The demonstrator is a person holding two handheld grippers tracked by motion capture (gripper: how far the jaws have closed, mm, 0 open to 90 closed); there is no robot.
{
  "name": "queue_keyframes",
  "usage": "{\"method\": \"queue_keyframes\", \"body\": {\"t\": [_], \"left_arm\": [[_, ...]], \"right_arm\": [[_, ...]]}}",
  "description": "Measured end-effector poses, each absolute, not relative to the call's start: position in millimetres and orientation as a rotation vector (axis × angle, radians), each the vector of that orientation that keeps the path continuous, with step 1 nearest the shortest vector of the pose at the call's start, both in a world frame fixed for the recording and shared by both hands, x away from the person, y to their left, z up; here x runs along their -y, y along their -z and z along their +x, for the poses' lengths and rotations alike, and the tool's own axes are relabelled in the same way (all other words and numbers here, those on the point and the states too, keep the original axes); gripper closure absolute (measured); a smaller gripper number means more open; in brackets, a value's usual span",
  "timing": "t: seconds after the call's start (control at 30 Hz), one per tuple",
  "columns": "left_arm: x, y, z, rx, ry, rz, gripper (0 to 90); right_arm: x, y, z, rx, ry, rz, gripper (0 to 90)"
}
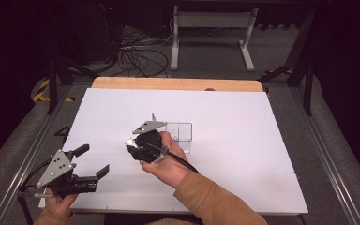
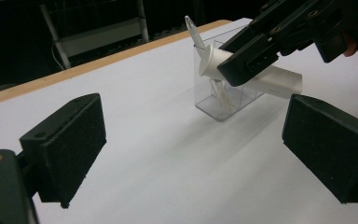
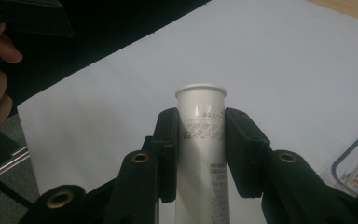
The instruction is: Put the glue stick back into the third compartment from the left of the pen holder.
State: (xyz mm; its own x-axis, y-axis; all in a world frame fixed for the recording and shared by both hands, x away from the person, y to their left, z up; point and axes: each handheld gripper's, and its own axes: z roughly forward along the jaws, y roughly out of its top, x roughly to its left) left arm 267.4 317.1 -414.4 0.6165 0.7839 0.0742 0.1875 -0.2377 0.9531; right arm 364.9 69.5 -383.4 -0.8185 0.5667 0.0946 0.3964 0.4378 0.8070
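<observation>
My right gripper [image 1: 132, 146] is shut on a white plastic tube [image 1: 129, 142] and holds it above the middle of the white table. In the right gripper view the tube [image 3: 201, 100] stands between the two black pads [image 3: 168, 140], its rimmed end past the fingertips of my right gripper [image 3: 200, 140]. Seen from the left gripper view, the tube [image 2: 279, 80] lies tilted in the right gripper [image 2: 249, 58], just above a clear plastic box [image 2: 223, 100]. My left gripper [image 1: 93, 159] rests open near the front left corner, and its jaws [image 2: 198, 154] stand wide apart with nothing between them.
The clear box [image 1: 180, 133] sits on the white sheet [image 1: 243, 154] just right of the right hand. A wooden strip [image 1: 178, 84] runs along the far edge. Table legs and cables [image 1: 140, 56] lie on the floor beyond.
</observation>
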Motion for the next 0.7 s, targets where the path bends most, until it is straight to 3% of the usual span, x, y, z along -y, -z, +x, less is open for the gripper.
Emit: {"method": "queue_keyframes", "body": {"t": [0.7], "left_arm": [[-319,416,268,-0.804,-0.688,1.759,6.8]], "right_arm": [[-34,355,354,-2.453,-1.463,0.647,67.5]]}}
